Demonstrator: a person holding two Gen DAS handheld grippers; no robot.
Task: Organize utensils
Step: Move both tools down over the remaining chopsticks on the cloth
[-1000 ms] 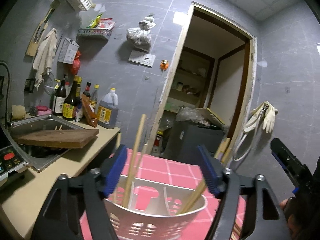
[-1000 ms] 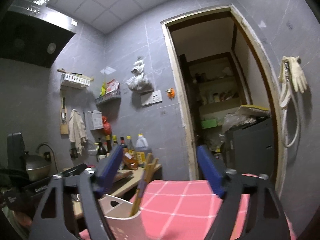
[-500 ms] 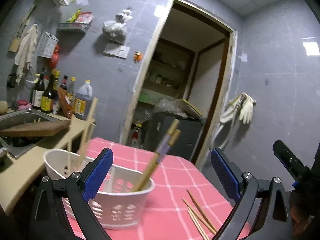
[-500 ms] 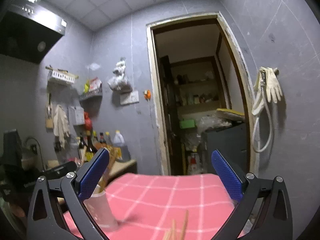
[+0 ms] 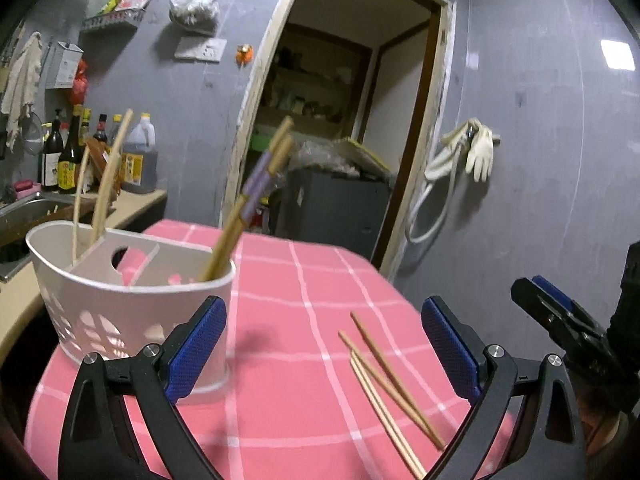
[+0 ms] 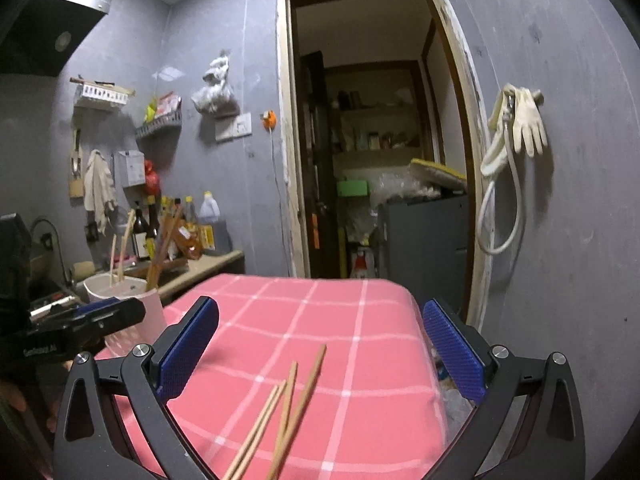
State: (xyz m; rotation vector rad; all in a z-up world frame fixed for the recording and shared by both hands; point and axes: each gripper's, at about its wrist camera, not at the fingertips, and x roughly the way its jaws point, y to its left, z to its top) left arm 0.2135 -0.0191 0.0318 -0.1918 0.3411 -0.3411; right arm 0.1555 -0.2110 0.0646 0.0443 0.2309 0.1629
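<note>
Wooden chopsticks (image 5: 384, 384) lie beside white holder (image 5: 132, 312); both grippers' jaws spread, empty.

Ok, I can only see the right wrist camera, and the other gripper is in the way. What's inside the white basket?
Observer: The left wrist view looks down into the white basket. A divider wall with a hole in it splits the basket into compartments.
Operator: Which part are the brown chopsticks in?
Observer: Those are the pair with a purple band. They lean in the compartment on the side of the loose chopsticks on the cloth.
Operator: And the skinny ones?
Observer: The two pale sticks stand on the other side of the divider wall, towards the counter.
</note>
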